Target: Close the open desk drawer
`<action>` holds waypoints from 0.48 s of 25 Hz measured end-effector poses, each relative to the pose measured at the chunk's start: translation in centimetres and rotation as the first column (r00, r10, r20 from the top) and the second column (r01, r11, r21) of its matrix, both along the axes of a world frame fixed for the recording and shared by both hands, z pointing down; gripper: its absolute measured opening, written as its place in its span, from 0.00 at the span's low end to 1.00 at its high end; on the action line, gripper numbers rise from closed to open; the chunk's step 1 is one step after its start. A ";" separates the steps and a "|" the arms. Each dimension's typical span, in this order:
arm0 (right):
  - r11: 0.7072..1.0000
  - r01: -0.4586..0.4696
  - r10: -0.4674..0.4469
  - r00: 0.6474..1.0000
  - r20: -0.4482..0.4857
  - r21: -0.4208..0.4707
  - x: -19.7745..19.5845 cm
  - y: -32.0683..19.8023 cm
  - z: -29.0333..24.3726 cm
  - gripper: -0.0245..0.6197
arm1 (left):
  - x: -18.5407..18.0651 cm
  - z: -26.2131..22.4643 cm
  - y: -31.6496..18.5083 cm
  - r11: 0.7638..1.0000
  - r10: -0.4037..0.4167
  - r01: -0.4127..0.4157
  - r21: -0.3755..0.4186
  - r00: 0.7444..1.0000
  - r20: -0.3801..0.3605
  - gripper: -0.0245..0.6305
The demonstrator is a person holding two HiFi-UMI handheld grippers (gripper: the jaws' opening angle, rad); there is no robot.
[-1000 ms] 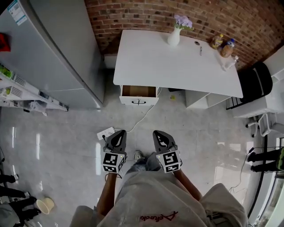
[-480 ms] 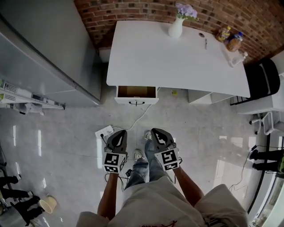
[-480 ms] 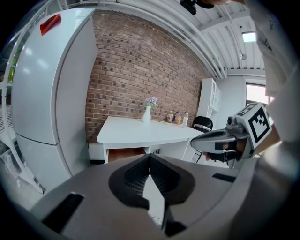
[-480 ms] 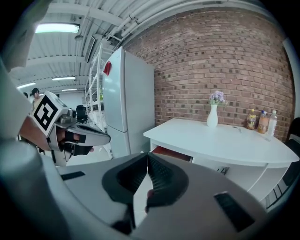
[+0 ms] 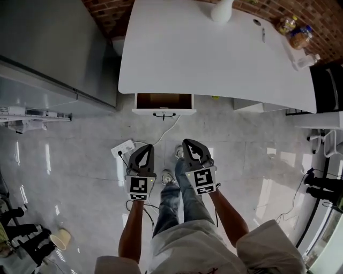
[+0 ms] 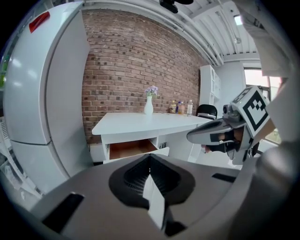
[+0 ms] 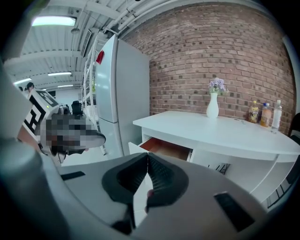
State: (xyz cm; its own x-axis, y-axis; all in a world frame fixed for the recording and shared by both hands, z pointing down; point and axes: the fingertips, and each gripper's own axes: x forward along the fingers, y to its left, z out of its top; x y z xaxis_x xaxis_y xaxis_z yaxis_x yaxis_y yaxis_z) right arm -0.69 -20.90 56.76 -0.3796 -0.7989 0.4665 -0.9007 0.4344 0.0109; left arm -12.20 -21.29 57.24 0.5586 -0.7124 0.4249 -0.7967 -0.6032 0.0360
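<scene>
The white desk [image 5: 214, 53] stands against a brick wall, and its left drawer [image 5: 163, 103] is pulled out, showing a bare brown inside and a dark handle [image 5: 161, 114] on its white front. My left gripper [image 5: 146, 147] and right gripper [image 5: 189, 143] hang side by side above the floor, well short of the drawer and pointing at it. Both are shut with nothing in them. In the left gripper view the shut jaws [image 6: 149, 157] aim at the drawer [image 6: 133, 148]. The right gripper view shows the same over its jaws [image 7: 146, 157], with the drawer [image 7: 166, 147] ahead.
A grey fridge [image 5: 53, 48] stands left of the desk. A power strip [image 5: 124, 147] and its cable lie on the tiled floor between me and the drawer. A vase [image 5: 221, 10] and bottles [image 5: 295, 29] sit on the desk; a black chair [image 5: 329, 85] is at right.
The desk and drawer have come closer as the person walked toward them. Both grippers stayed shut and side by side, moving forward and lower.
</scene>
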 end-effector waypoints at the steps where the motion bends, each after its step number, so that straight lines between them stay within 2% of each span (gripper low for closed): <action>1: 1.000 0.003 -0.003 1.000 -0.004 -0.007 -0.1 0.0 0.9 0.06 | -0.1 0.9 -0.1 1.000 -0.007 0.007 -0.004 1.000 0.001 0.06; 12: 0.993 -0.003 -0.001 1.000 -0.028 -0.115 -0.2 0.7 10.9 0.06 | -0.1 10.7 -1.4 0.996 -0.011 0.012 -0.088 1.000 0.011 0.06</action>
